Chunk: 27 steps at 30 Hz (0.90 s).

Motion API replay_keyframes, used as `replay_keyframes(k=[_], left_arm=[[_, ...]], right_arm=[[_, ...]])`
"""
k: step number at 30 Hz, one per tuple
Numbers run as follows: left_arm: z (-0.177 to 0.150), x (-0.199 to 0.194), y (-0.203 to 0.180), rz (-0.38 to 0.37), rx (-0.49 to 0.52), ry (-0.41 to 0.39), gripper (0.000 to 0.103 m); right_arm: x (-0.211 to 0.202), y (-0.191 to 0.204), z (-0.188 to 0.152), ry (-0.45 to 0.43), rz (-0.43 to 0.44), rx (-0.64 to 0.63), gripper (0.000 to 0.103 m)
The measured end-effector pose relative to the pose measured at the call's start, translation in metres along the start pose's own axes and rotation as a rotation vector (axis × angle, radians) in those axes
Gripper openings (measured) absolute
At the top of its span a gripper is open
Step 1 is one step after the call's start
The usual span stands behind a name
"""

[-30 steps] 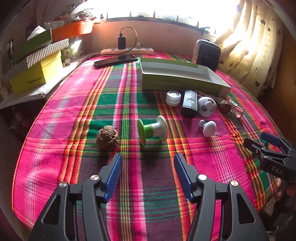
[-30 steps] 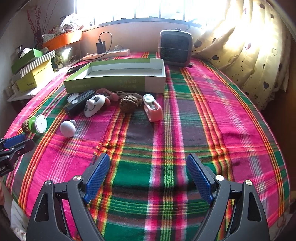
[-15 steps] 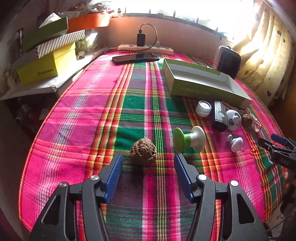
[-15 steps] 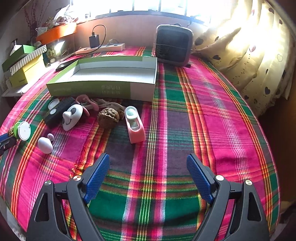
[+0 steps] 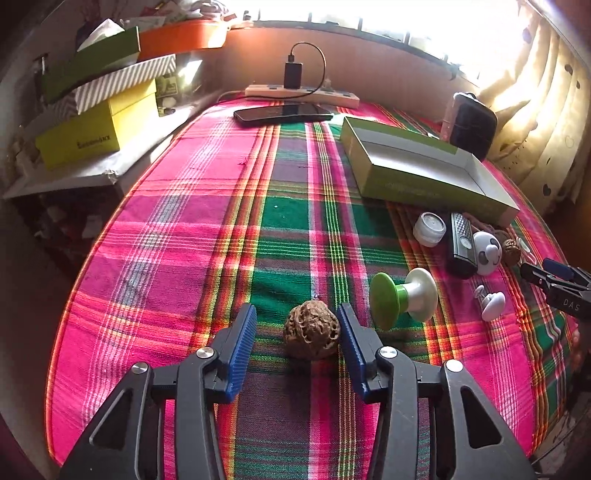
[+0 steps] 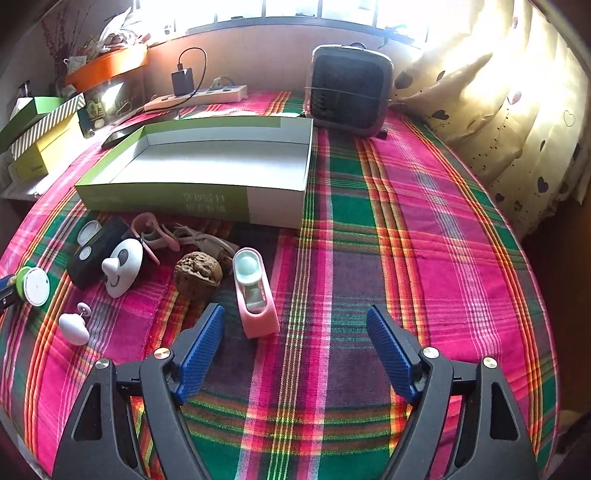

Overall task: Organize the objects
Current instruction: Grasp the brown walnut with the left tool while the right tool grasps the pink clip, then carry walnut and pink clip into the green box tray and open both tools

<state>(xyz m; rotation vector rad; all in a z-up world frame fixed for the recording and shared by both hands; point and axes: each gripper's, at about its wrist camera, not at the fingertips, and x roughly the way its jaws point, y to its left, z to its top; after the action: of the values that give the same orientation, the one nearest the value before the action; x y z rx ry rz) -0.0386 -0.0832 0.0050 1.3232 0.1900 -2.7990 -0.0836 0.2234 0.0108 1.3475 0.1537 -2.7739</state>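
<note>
I'm in a lived-in home room, likely a bedroom or sitting room. In front of me lies a bright plaid cloth over a wide surface. At twelve o'clock a sunlit window sill carries a power strip with a charger plugged in, and a phone lies just before it. At two o'clock hangs a cream curtain printed with hearts. At ten o'clock, stacked shoeboxes and an orange tub crowd a shelf.
</note>
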Motion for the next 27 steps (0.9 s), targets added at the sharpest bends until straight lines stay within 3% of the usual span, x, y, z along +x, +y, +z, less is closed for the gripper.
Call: replay_keyframes(k=[6,12,16,27], left_arm=[[0.004,0.003,-0.004,-0.003,0.019,0.005,0.028],[0.007,0.005,-0.004,-0.004,0.019,0.006,0.028],[0.010,0.007,-0.005,-0.021,0.011,0.013,0.028],[0.027,0.004,-0.015,-0.041,0.029,0.001,0.028]], right_arm=[[0.001,0.004,0.004,-0.006,0.040,-0.014,0.060],[0.000,0.009,0.005,-0.005,0.074,-0.027,0.040],[0.001,0.011,0.007,-0.005,0.075,-0.037,0.019],[-0.008,0.009,0.013,-0.035,0.081,-0.029,0.018]])
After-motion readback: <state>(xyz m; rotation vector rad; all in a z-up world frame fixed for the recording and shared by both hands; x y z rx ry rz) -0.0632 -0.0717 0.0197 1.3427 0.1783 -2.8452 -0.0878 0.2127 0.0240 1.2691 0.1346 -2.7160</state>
